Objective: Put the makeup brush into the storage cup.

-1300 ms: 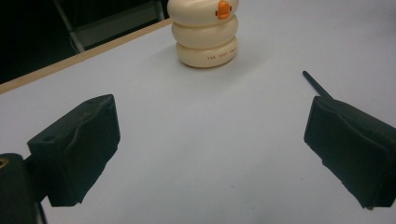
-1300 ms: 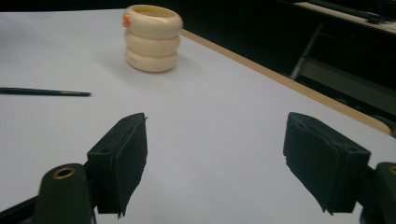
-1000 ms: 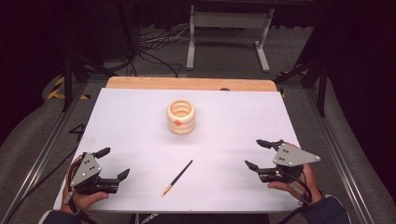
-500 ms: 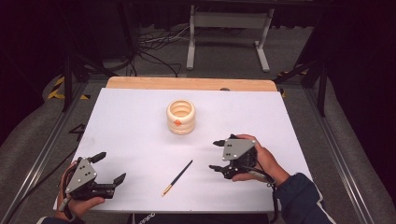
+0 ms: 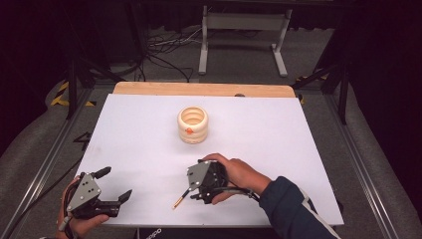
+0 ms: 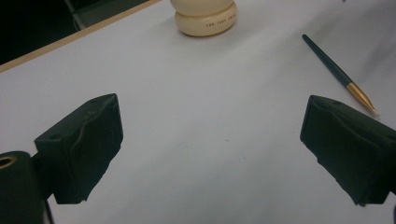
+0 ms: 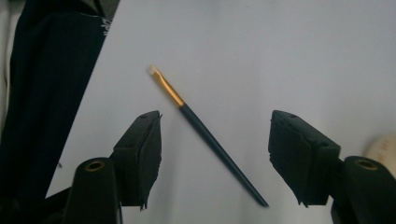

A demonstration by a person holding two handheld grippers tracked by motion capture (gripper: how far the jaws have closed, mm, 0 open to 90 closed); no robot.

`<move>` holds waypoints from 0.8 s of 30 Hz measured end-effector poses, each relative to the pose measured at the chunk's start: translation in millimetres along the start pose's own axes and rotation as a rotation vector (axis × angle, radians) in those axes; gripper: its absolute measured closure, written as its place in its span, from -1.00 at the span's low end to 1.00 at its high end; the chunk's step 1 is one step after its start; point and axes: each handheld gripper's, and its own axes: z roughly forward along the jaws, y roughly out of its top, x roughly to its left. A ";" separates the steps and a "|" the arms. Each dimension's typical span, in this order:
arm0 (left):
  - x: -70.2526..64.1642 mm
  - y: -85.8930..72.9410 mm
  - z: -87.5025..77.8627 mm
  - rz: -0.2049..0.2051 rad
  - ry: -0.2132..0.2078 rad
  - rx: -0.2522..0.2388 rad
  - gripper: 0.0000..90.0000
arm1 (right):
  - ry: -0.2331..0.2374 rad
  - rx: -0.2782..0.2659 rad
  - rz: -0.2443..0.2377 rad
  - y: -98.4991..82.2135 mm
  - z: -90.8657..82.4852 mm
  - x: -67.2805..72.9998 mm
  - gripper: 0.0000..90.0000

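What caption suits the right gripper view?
Open tongs poised over a dark brush on the white table.

A white-covered rectangular table (image 5: 278, 129) with a light wooden strip along its far edge is seen. A cream ribbed ceramic holder (image 5: 192, 125) stands on it toward the far middle. A slim dark brush with a gold ferrule (image 7: 203, 132) lies nearer than the holder, well apart from it.

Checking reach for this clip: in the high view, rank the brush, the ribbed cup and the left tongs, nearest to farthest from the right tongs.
1. Brush, directly beneath the right tongs.
2. Ribbed cup, beyond them at table centre.
3. Left tongs, near the front-left corner.
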 end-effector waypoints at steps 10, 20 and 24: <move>0.8 -2.4 -4.1 -0.006 0.001 0.002 -0.85 | 0.130 0.169 -0.156 29.4 47.8 2.1 0.21; 1.4 -2.9 -3.1 -0.019 -0.014 0.001 -0.84 | 0.162 0.256 -0.218 41.0 69.7 3.2 0.57; 2.9 -2.9 -1.2 -0.017 -0.020 0.005 -0.84 | 0.214 0.246 -0.181 39.1 71.4 0.7 0.86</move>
